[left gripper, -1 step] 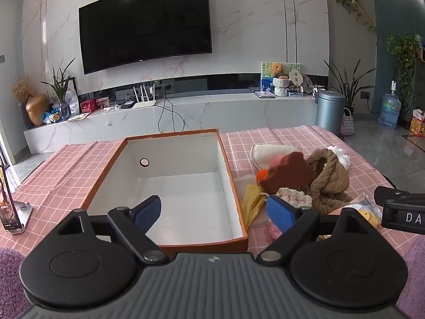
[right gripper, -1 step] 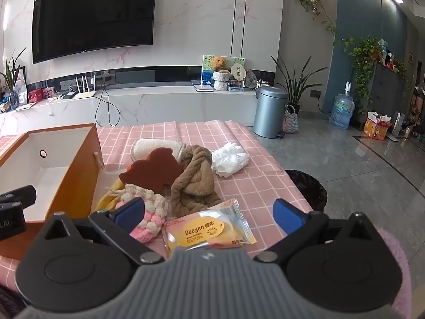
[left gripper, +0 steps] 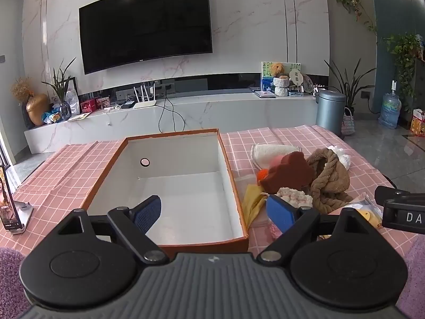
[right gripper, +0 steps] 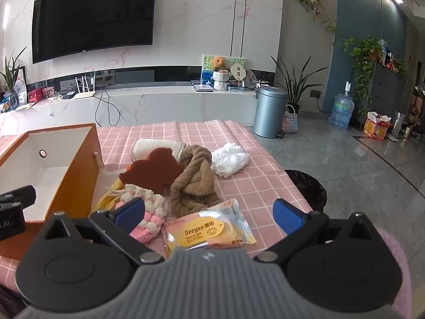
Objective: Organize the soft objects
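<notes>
An empty orange box with a white inside (left gripper: 231,170) (right gripper: 79,170) sits on the pink checked tablecloth. To its right lies a pile of soft things: a brown sponge (left gripper: 288,171) (right gripper: 154,170), a brown knotted headband (left gripper: 329,180) (right gripper: 195,183), a pink and cream crochet piece (right gripper: 150,212) (left gripper: 293,196), a cream loofah pad (left gripper: 273,150) (right gripper: 151,145), a yellow cloth (left gripper: 252,202), a white crumpled cloth (right gripper: 229,159) and a packaged cake (right gripper: 209,230). My left gripper (left gripper: 213,212) is open over the box's near edge. My right gripper (right gripper: 209,212) is open just above the packaged cake.
A phone on a stand (left gripper: 8,202) is at the table's left edge. A black bin (right gripper: 305,188) stands beside the table's right edge. A grey pedal bin (right gripper: 269,111) and a TV console (left gripper: 172,114) are beyond the table.
</notes>
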`<state>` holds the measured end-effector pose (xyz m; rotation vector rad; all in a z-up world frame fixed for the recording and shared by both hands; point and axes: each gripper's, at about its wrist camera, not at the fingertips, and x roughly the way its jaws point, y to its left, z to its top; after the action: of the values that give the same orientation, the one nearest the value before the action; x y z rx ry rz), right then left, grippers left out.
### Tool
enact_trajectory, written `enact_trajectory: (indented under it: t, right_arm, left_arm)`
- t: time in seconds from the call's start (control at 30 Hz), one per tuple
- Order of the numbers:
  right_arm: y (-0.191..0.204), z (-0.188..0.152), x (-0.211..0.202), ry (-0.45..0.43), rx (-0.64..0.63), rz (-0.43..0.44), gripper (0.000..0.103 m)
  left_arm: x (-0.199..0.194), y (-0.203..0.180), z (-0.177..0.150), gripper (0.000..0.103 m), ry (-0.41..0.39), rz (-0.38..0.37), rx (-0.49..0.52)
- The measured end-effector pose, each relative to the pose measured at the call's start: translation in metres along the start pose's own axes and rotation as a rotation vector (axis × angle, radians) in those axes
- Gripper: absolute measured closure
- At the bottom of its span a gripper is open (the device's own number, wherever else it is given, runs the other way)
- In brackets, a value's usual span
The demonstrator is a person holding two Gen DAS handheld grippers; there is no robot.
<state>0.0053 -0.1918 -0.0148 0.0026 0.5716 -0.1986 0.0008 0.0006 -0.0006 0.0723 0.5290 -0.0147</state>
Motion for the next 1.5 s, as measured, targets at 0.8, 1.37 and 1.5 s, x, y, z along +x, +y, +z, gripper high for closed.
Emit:
enact_trajectory:
  t: [0.8, 1.37, 1.5]
  right_arm:
    - [0.003, 0.0, 0.005, 0.011, -0.01, -0.005, 0.002]
    - [0.003, -0.001, 0.007, 0.021, -0.003, -0.002, 0.002]
    - [0.002, -0.002, 0.008, 0.025, -0.002, -0.001, 0.002]
  left_arm:
    - [0.005, 0.001, -0.004, 0.0, 0.01, 0.013, -0.004]
    - [0.006, 0.0, -0.004, 0.0, 0.015, 0.013, -0.004]
    - [0.006, 0.0, -0.004, 0.0, 0.015, 0.013, -0.003]
